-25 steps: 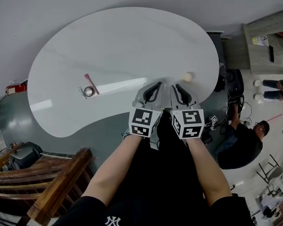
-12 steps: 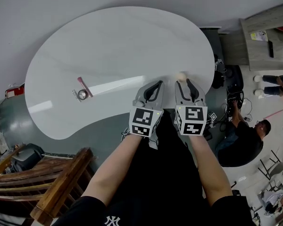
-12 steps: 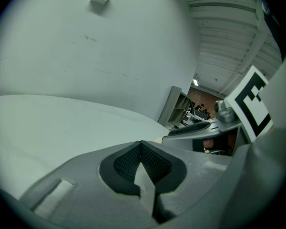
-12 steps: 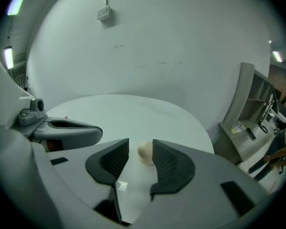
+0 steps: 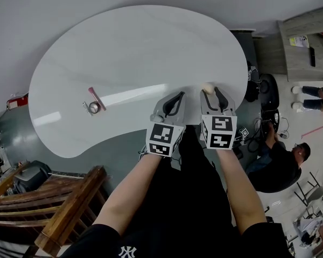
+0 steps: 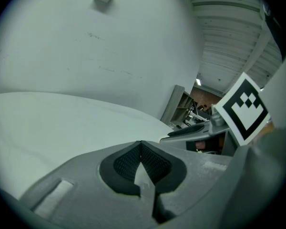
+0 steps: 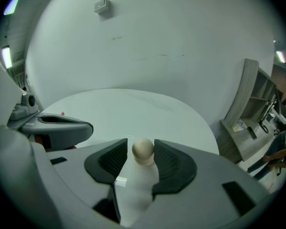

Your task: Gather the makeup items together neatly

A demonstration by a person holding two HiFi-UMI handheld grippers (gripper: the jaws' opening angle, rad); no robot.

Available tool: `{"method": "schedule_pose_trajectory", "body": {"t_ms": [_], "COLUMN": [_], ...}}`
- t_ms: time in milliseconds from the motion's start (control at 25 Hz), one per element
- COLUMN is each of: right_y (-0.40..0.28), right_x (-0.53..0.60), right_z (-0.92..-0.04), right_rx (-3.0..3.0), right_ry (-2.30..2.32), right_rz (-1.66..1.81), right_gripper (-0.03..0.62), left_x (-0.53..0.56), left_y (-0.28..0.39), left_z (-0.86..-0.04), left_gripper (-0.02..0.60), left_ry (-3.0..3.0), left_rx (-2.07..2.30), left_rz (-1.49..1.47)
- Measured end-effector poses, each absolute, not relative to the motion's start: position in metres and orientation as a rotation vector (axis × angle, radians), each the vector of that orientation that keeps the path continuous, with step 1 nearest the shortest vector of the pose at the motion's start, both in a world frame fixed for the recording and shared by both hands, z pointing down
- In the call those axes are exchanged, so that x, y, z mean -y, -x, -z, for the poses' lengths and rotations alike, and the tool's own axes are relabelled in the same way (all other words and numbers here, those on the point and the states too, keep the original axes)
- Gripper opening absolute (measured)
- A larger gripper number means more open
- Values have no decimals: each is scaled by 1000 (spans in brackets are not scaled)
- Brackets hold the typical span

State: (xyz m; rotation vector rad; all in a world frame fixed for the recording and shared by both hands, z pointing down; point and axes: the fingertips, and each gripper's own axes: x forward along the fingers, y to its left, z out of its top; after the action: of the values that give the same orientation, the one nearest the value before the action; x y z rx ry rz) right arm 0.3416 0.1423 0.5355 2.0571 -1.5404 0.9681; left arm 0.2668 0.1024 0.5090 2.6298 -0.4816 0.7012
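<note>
Two grippers: left gripper (image 5: 177, 97) and right gripper (image 5: 212, 92) side by side over the near edge of the table (image 5: 140, 47), one in each of the person's hands, marker cubes facing up.
left gripper: jaws closed pad to pad, nothing between the pads (image 6: 126, 163); tips just above the table top, near its edge.
right gripper: jaws wide and just been opening; makeup sponge (image 5: 207, 86) between the pads (image 7: 171, 161), not squeezed.
makeup sponge: beige, rounded, on the table close to the right end of the near edge; snug beside the right-hand pad, with a clear gap to the other; contact with the near pad not certain.
pink stick (image 5: 96, 98): lying flat on the left part of the table, well apart from the sponge and both grippers.
small round item (image 5: 93, 108): shiny, just beside the near end of the pink stick; too small to identify or to say whether touching.
table: white, glossy, kidney-shaped, bare except for those three items.
surroundings: wooden furniture (image 5: 54, 198) at lower left below the table edge; seated person (image 5: 280, 163) on the floor at the right.
</note>
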Motion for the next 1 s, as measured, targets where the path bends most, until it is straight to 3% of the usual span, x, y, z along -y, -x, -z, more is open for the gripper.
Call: {"method": "schedule_pose_trajectory", "body": {"t_ms": [360,1000], "right_y": [-347,-305], "right_x": [-141,-107], "right_z": [-534,-506], "right_rx": [1511,1647], "right_ry": [-2059,-1993], "right_rz": [-976,-924], "right_gripper": [129,124], "left_x": [-95,-72], "left_y": [-259,-228], "left_z": [-508,-494], "left_gripper": [8,8], "left_ry": [-2622,-2602], "left_rx": [506,611], "left_rz": [-694,-635]}}
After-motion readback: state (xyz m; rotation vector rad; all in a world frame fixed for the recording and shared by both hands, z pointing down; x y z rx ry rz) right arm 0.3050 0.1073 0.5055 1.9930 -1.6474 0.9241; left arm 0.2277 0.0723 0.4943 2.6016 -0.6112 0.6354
